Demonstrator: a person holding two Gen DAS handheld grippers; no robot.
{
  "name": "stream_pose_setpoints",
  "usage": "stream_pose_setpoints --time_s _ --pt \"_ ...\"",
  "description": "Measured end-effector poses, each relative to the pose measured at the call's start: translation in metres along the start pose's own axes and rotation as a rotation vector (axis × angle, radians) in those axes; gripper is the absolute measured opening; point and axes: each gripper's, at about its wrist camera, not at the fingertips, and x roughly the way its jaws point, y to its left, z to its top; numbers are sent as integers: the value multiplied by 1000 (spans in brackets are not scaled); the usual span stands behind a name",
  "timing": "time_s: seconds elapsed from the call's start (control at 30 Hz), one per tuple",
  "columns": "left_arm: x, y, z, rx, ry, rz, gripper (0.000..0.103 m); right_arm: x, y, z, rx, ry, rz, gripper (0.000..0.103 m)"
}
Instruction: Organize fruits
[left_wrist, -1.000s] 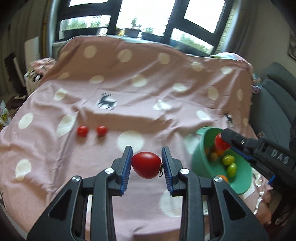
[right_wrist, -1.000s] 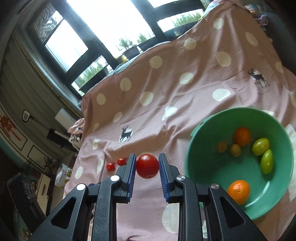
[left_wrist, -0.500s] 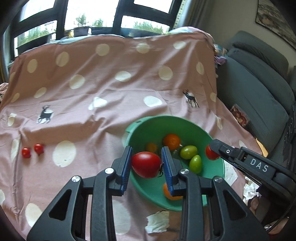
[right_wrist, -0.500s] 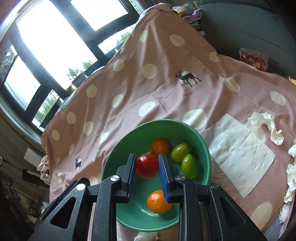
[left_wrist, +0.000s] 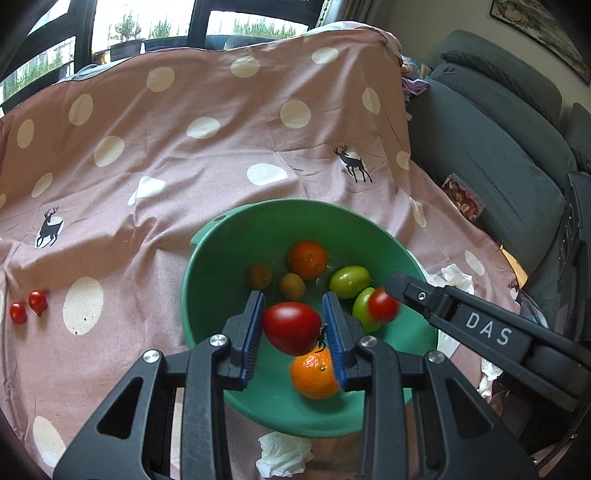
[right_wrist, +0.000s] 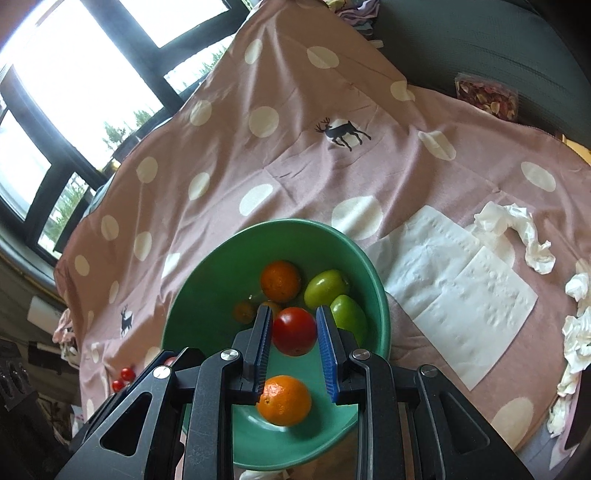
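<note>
Both sets of jaws are clamped on red tomatoes above the green bowl (left_wrist: 207, 258), the landmark for everything else. The left gripper (left_wrist: 293, 325) pinches a large red tomato (left_wrist: 291, 326) between its blue pads over the bowl's near half. The right gripper (right_wrist: 294, 332) squeezes a rounder red tomato (right_wrist: 294, 330) over the bowl's middle; from the left camera its tip enters from the bowl's right side.

Inside the bowl, nearest the cameras, lies an orange (right_wrist: 283, 400). Farther in sit two green tomatoes (right_wrist: 327, 286), side by side toward the bowl's right wall, then two small brownish fruits (left_wrist: 291, 286) near the centre, and a second orange (left_wrist: 307, 258) beyond them toward the far wall.

Well left of the bowl, two cherry tomatoes (left_wrist: 27, 306) rest close together on the pink spotted cloth (left_wrist: 166, 147). Right of the bowl lies a flat white paper towel (right_wrist: 454, 288), with crumpled tissues (right_wrist: 517, 236) beyond it. Past the cloth's right edge stands a grey sofa (left_wrist: 498, 129).
</note>
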Motion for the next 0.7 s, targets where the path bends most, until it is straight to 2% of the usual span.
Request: stream_pose_setpoints --time_s 0.2,0.27,0.33,0.47,0.53,0.7 --pt "0 1 0 -4 -2 -8 33 0 -1 0 1 -10 -29 27" --pt "-4 5 1 -11 -12 -10 39 -1 0 0 2 -16 -31 27" --pt "-12 9 1 -15 -37 -1 51 -1 2 0 0 -17 -32 27" --pt "-30 31 4 -58 -66 26 58 -3 11 1 -19 -32 -19 27" --pt "-40 50 5 -90 -82 67 59 -2 17 0 -33 -32 1 28" --pt "-62 121 -1 -203 -94 242 60 0 44 -3 -85 -28 71 33"
